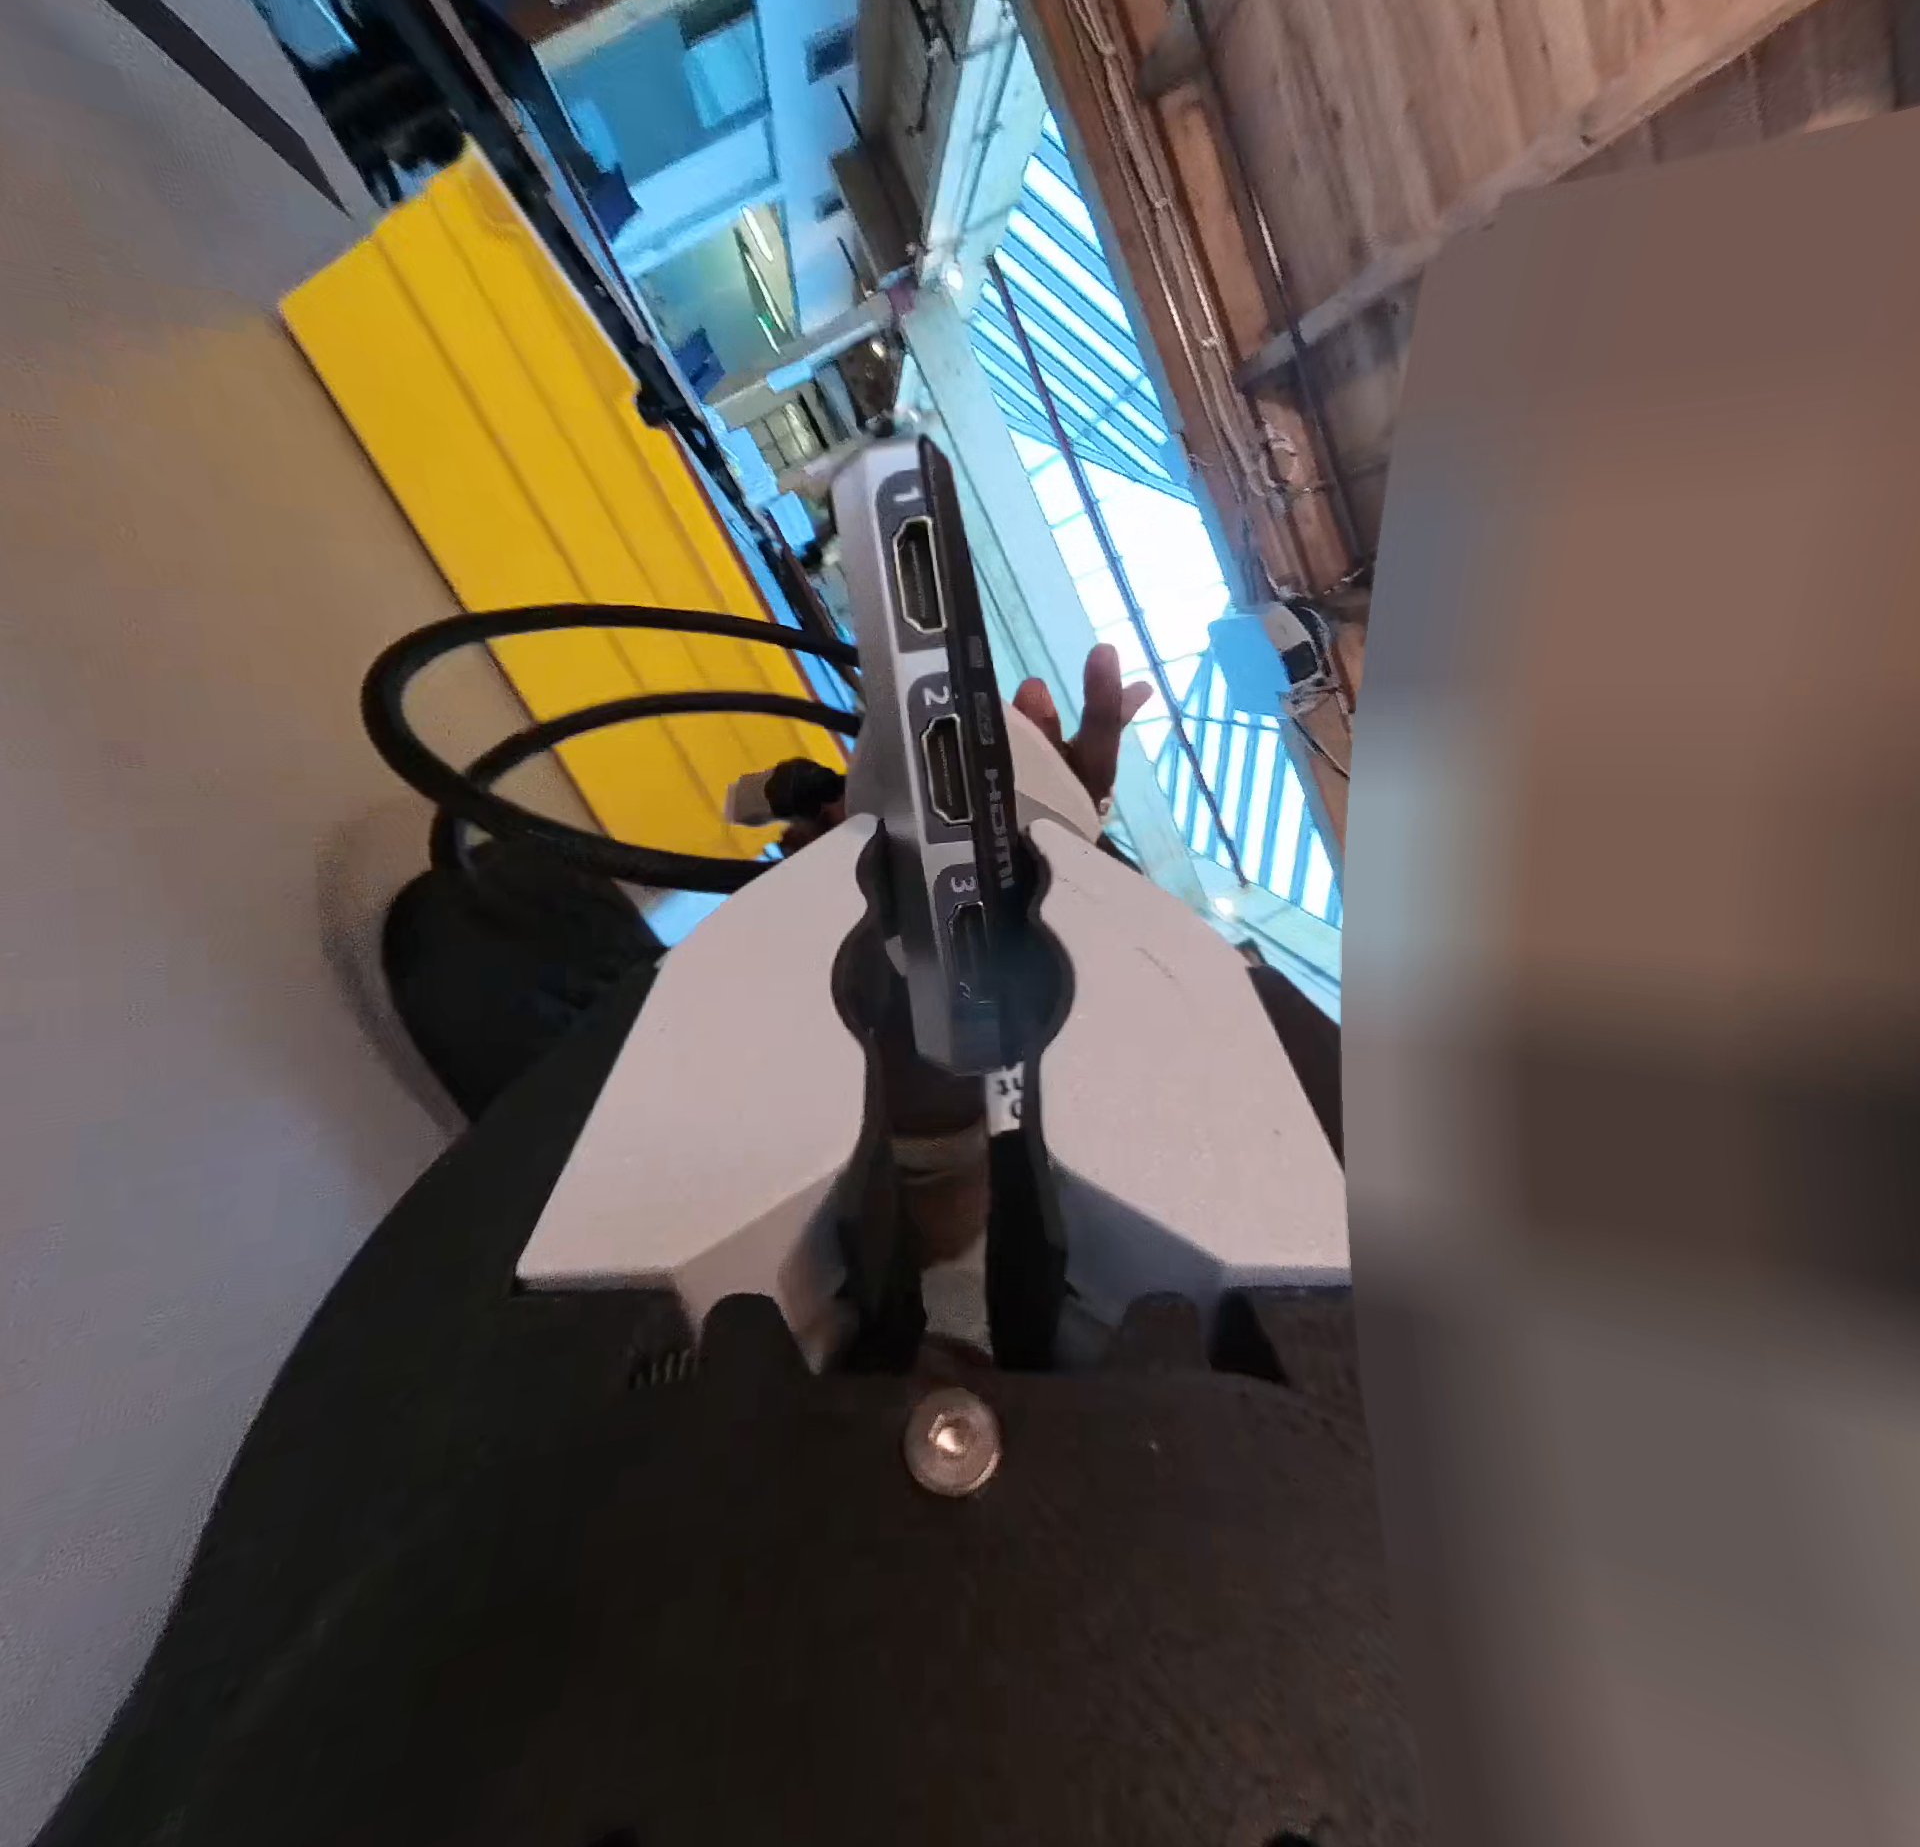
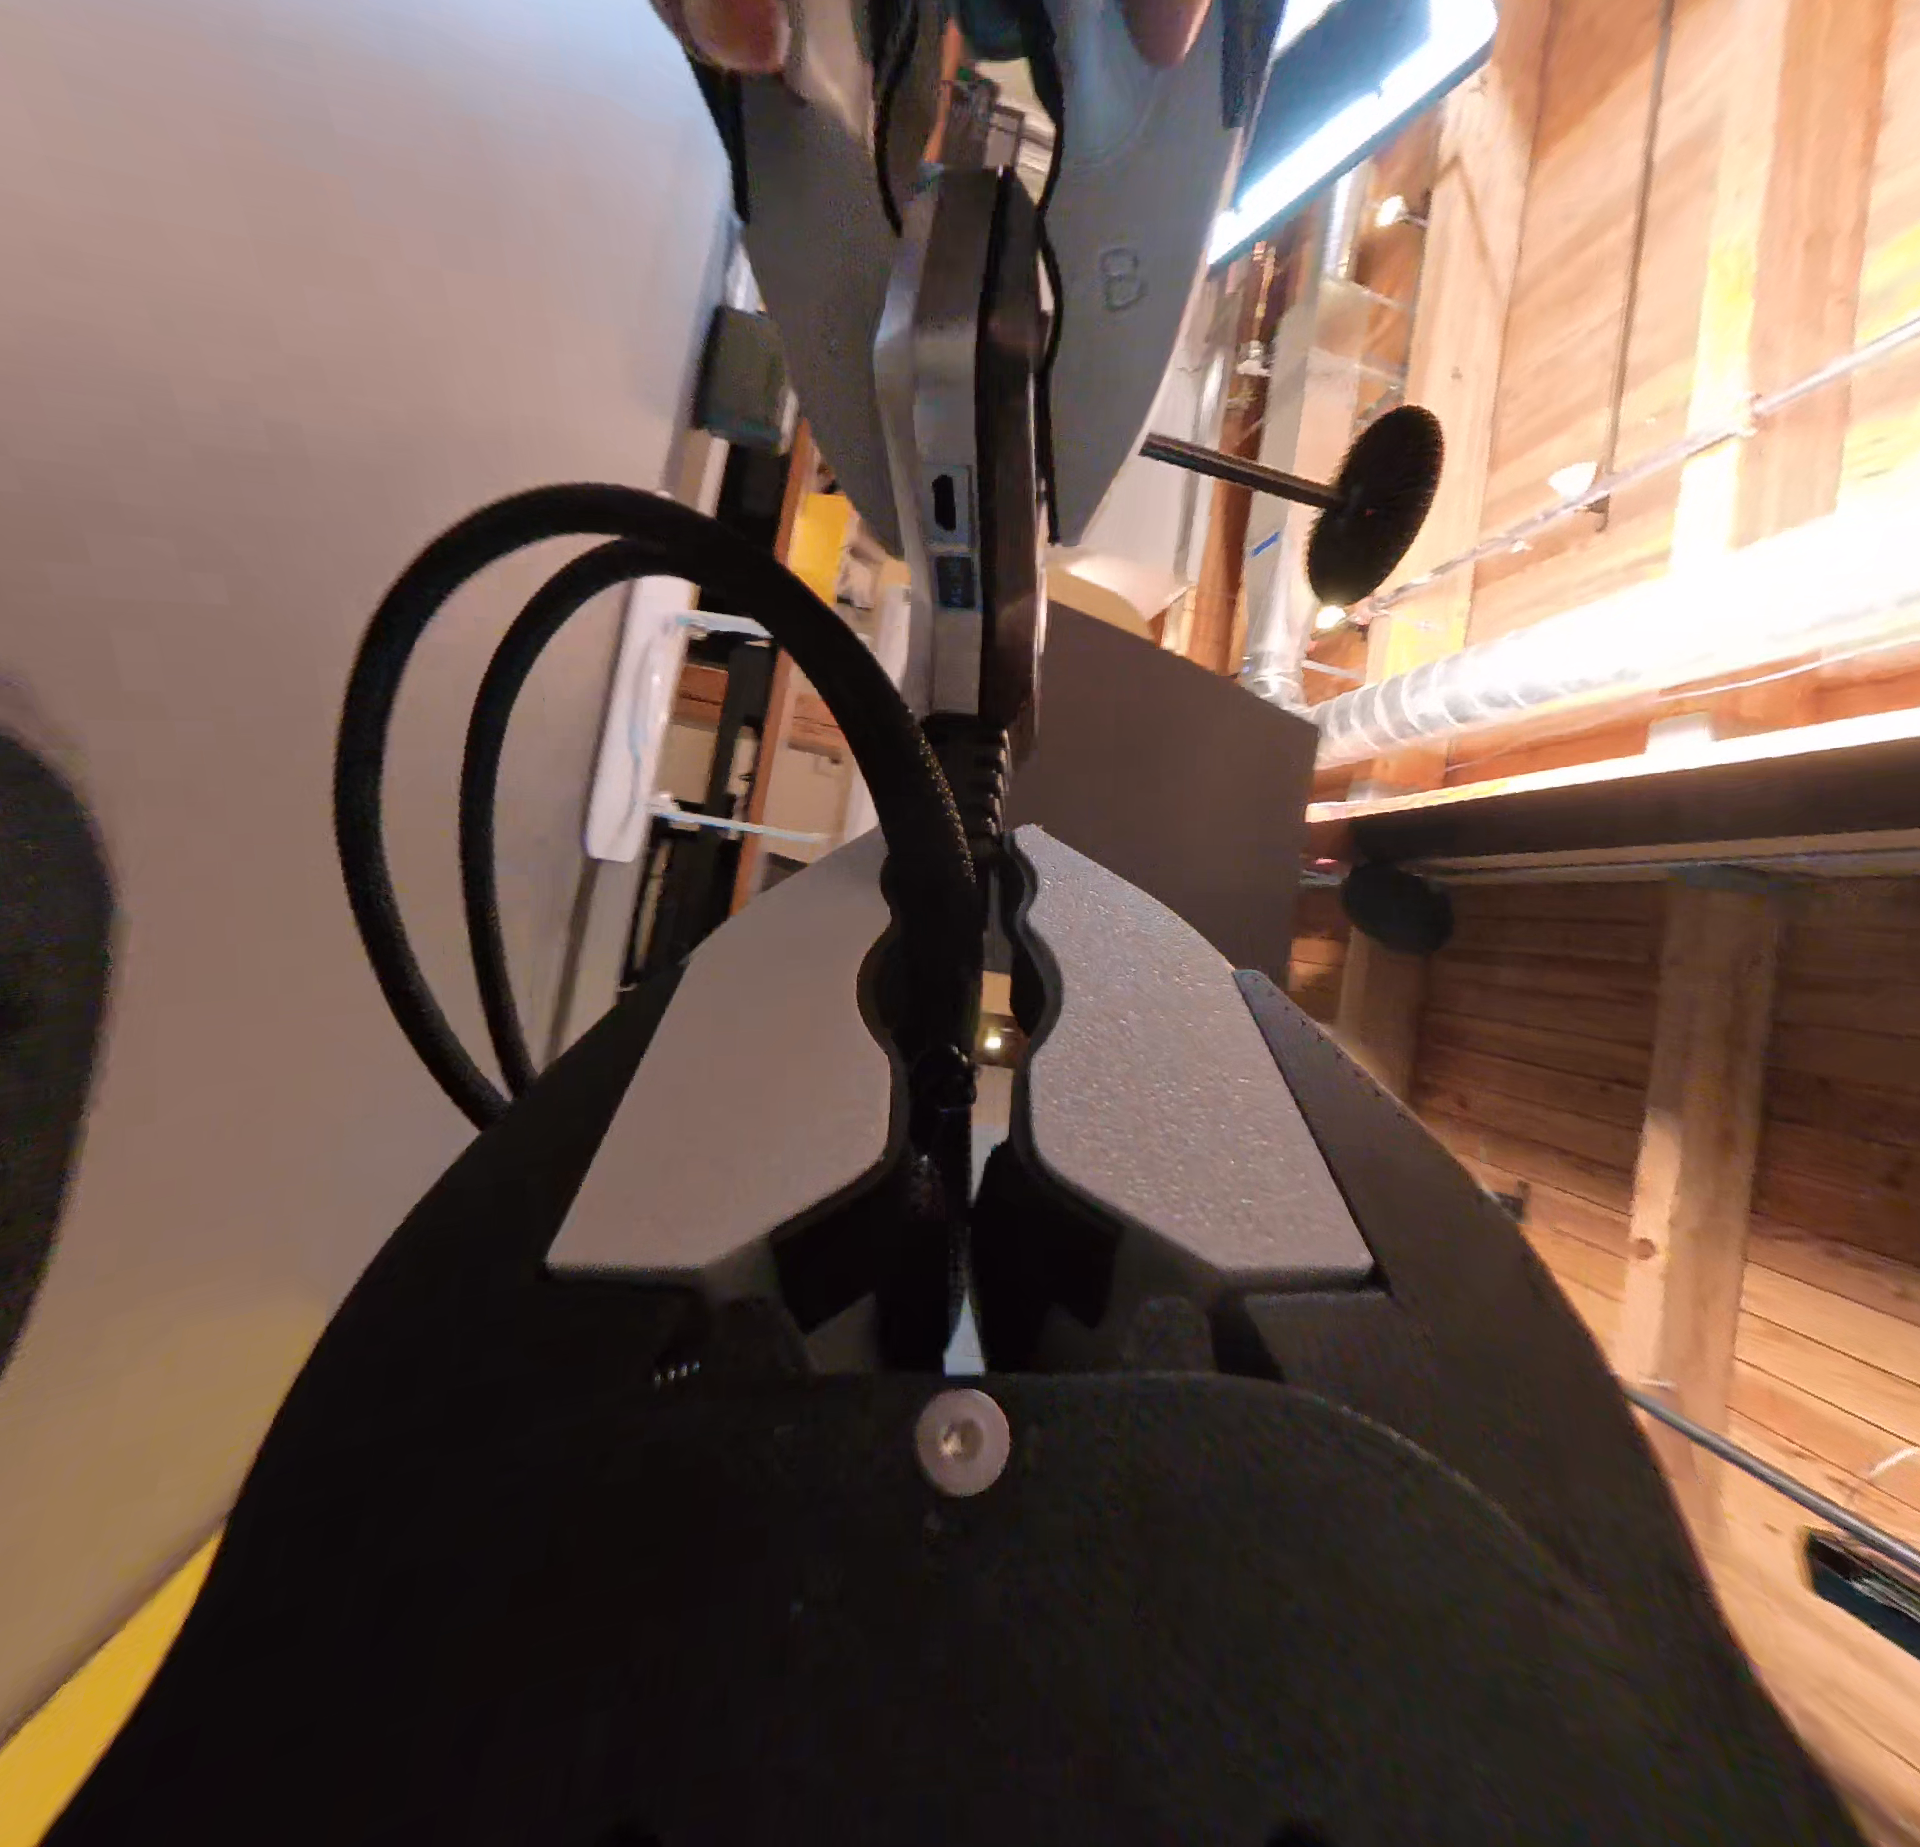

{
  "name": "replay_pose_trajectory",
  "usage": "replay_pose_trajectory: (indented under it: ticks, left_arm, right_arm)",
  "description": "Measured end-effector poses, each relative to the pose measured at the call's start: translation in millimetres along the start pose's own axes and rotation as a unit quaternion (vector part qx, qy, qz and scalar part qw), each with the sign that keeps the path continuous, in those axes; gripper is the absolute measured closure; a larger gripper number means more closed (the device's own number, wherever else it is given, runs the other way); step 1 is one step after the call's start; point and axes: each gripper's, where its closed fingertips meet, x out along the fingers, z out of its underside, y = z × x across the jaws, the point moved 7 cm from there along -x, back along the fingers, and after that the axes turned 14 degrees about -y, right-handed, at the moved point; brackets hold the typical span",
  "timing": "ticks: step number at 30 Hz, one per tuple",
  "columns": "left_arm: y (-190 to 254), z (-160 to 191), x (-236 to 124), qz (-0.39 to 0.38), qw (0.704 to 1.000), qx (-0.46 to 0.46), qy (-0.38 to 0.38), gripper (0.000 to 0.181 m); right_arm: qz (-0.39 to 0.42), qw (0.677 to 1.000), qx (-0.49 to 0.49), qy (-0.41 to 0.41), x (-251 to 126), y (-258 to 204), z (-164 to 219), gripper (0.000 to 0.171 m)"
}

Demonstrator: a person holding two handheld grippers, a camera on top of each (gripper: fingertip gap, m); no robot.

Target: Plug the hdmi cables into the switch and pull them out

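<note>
Your left gripper (image 1: 951,924) is clamped on the near end of the grey HDMI switch (image 1: 914,717), whose three numbered ports face that camera empty. Only your right wrist view shows the switch's far narrow edge, where your right gripper (image 2: 987,924) pinches a black braided cable (image 2: 623,540) just below it. The cable loops left of the switch; printed markings run along the switch's dark face.

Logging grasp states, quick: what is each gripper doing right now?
Left gripper: closed on the HDMI switch.
Right gripper: closed on a black cable near its plug.
</note>
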Motion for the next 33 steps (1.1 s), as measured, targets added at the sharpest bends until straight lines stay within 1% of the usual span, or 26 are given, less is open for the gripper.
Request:
replay_pose_trajectory:
  ticks: [1, 3, 4, 5, 6, 7, 8, 9, 10, 11, 12, 14, 15, 16, 17, 18, 19, 20, 21, 22, 23, 25, 27, 30, 33]
  left_arm:
    - [-4, 2, 2, -0.015, 1.000, 0.006, 0.009, 0.161]
    - [-11, 6, 4, -0.044, 0.999, 0.014, 0.020, 0.161]
    - [-13, 7, 3, -0.054, 0.998, 0.016, 0.029, 0.161]
    - [-15, 7, 2, -0.059, 0.997, 0.014, 0.040, 0.161]
    - [-16, 7, 0, -0.064, 0.997, 0.011, 0.050, 0.161]
    - [-18, 7, 0, -0.073, 0.996, 0.016, 0.056, 0.161]
    - [-18, 8, 0, -0.087, 0.994, 0.026, 0.059, 0.161]
    - [-19, 9, 2, -0.105, 0.992, 0.039, 0.058, 0.161]
    - [-19, 11, 4, -0.120, 0.990, 0.053, 0.057, 0.161]
    - [-19, 13, 7, -0.129, 0.988, 0.063, 0.056, 0.161]
    - [-18, 15, 11, -0.131, 0.987, 0.068, 0.055, 0.160]
    - [-17, 20, 18, -0.123, 0.989, 0.066, 0.048, 0.160]
    - [-18, 22, 21, -0.117, 0.990, 0.060, 0.042, 0.160]
    - [-18, 26, 25, -0.110, 0.992, 0.054, 0.035, 0.160]
    - [-19, 30, 27, -0.107, 0.993, 0.050, 0.028, 0.160]
    - [-19, 32, 28, -0.108, 0.992, 0.050, 0.029, 0.160]
    - [-19, 33, 26, -0.102, 0.993, 0.058, 0.022, 0.160]
    - [-15, 33, 24, -0.090, 0.993, 0.072, 0.006, 0.158]
    - [-10, 30, 21, -0.090, 0.991, 0.098, -0.003, 0.151]
    - [-4, 26, 14, -0.112, 0.984, 0.138, 0.001, 0.145]
    - [3, 20, 5, -0.147, 0.971, 0.189, 0.008, 0.138]
    - [19, 11, -15, -0.217, 0.934, 0.282, 0.030, 0.125]
    - [33, 4, -37, -0.267, 0.898, 0.344, 0.064, 0.121]
    - [49, -1, -67, -0.318, 0.864, 0.379, 0.098, 0.121]
    - [61, -2, -97, -0.378, 0.834, 0.390, 0.100, 0.121]
  right_arm:
    - [-0.022, 1.000, 0.012, -0.001, 0, -6, 2, 0.154]
    - [-0.090, 0.994, 0.059, -0.010, 0, -17, 11, 0.146]
    - [-0.126, 0.987, 0.104, -0.007, -2, -19, 17, 0.137]
    - [-0.161, 0.973, 0.168, -0.002, -3, -19, 23, 0.130]
    - [-0.203, 0.947, 0.251, 0.010, -5, -16, 28, 0.120]
    - [-0.246, 0.906, 0.343, 0.030, -8, -10, 32, 0.109]
    - [-0.282, 0.854, 0.433, 0.055, -9, -3, 35, 0.096]
    - [-0.315, 0.802, 0.503, 0.077, -11, 4, 36, 0.090]
    - [-0.345, 0.761, 0.541, 0.093, -11, 9, 35, 0.090]
    - [-0.370, 0.745, 0.547, 0.098, -11, 10, 31, 0.089]
    - [-0.388, 0.754, 0.524, 0.083, -9, 8, 26, 0.090]
    - [-0.415, 0.801, 0.430, 0.034, -4, -6, 17, 0.093]
    - [-0.425, 0.818, 0.387, 0.015, -1, -13, 13, 0.096]
    - [-0.435, 0.826, 0.357, 0.007, 1, -19, 8, 0.103]
    - [-0.442, 0.831, 0.338, 0.012, 2, -22, 4, 0.121]
    - [-0.436, 0.837, 0.330, 0.010, 4, -23, 4, 0.128]
    - [-0.440, 0.836, 0.328, 0.020, 3, -23, 4, 0.129]
    - [-0.447, 0.827, 0.339, 0.035, 1, -22, 5, 0.130]
    - [-0.461, 0.816, 0.346, 0.049, -2, -21, 6, 0.130]
    - [-0.475, 0.810, 0.340, 0.056, -5, -22, 8, 0.130]
    - [-0.487, 0.808, 0.327, 0.054, -8, -25, 11, 0.130]
    - [-0.523, 0.801, 0.289, 0.033, -13, -35, 15, 0.130]
    - [-0.560, 0.788, 0.257, 0.018, -18, -48, 16, 0.130]
    - [-0.593, 0.767, 0.246, 0.018, -20, -60, 15, 0.130]
    - [-0.608, 0.750, 0.262, 0.013, -19, -62, 15, 0.129]
